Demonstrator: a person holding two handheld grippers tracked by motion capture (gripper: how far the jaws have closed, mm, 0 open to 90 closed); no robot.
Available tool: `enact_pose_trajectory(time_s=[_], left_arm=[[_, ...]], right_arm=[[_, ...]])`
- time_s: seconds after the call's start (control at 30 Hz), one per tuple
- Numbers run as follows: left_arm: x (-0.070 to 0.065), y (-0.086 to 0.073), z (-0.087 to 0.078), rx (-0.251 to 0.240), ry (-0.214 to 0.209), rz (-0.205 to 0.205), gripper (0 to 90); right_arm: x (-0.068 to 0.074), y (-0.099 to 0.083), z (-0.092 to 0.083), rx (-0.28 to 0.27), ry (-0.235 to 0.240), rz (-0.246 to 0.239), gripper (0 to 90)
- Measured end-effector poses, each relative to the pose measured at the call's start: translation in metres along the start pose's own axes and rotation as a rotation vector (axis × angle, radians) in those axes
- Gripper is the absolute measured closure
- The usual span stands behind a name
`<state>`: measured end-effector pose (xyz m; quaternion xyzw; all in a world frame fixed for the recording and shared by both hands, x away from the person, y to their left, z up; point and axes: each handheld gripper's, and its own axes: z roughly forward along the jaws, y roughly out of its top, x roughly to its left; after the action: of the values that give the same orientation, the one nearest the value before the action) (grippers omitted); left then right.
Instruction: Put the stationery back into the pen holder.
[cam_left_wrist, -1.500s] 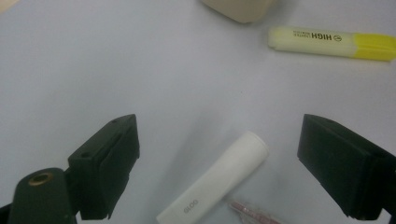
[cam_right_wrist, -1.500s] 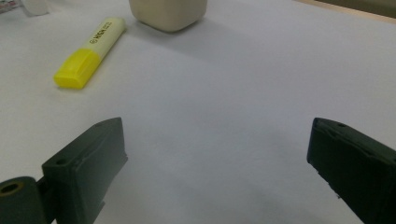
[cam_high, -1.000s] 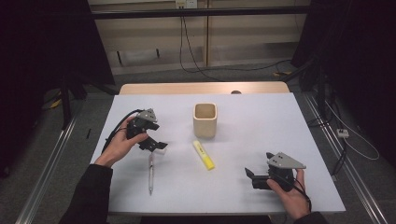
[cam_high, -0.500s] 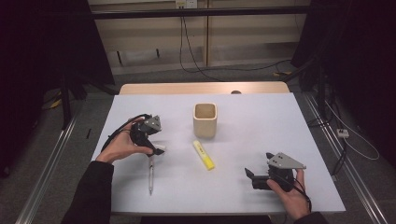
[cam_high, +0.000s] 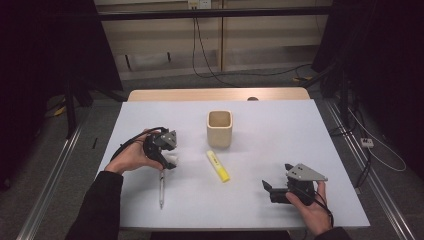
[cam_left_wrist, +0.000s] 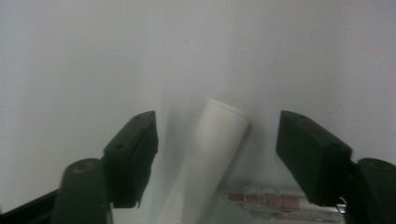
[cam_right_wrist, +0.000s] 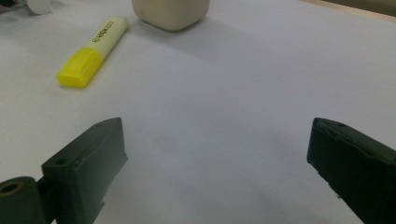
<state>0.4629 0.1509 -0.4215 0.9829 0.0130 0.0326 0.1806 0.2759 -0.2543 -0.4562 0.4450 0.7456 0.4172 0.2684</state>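
In the high view, the left gripper (cam_high: 167, 159) stands over the white pen's (cam_high: 161, 186) top end near the surface's left edge. In the left gripper view, its jaws have just been closing, with the pen (cam_left_wrist: 205, 158) between them, untouched. In the right gripper view, the jaws stand wide, empty.

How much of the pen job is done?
Nothing looks done: the cup is empty. The left claw is over the white pen, its jaws just closing but not touching yet. The yellow highlighter lies on the table; the right claw is open.
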Motion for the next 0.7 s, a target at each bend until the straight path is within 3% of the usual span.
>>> enact_pose_trajectory(time_s=[0.13, 0.27, 0.33, 0.4, 0.53, 0.57, 0.7], left_arm=[[0.0008, 0.0007, 0.0029, 0.006, -0.006, 0.014, 39.0], [0.0041, -0.0006, 0.0042, 0.008, -0.02, 0.001, 43.7], [0.0044, -0.0008, 0.0058, 0.014, -0.038, -0.015, 46.0], [0.007, 0.0008, 0.0054, 0.028, -0.053, 0.007, 49.1], [0.0077, 0.0058, 0.0061, 0.063, -0.078, 0.013, 55.4], [0.007, 0.0064, 0.007, 0.062, -0.079, -0.005, 56.0], [0.01, 0.0059, 0.0071, 0.065, -0.108, 0.001, 60.1]], right_arm=[[-0.0002, 0.0001, -0.0002, -0.001, -0.001, 0.0, 4.1], [-0.0003, 0.0001, -0.0005, -0.002, 0.004, 0.006, 4.2], [-0.0006, 0.0001, -0.0007, -0.004, 0.001, 0.005, 4.1], [-0.0007, 0.0001, -0.0006, -0.003, 0.002, 0.006, 4.1], [-0.0003, 0.0003, -0.0004, -0.003, 0.003, 0.005, 4.1], [-0.0003, 0.0003, -0.0005, -0.004, 0.003, 0.005, 4.2], [-0.0003, 0.0002, -0.0012, -0.004, 0.003, 0.007, 4.1]])
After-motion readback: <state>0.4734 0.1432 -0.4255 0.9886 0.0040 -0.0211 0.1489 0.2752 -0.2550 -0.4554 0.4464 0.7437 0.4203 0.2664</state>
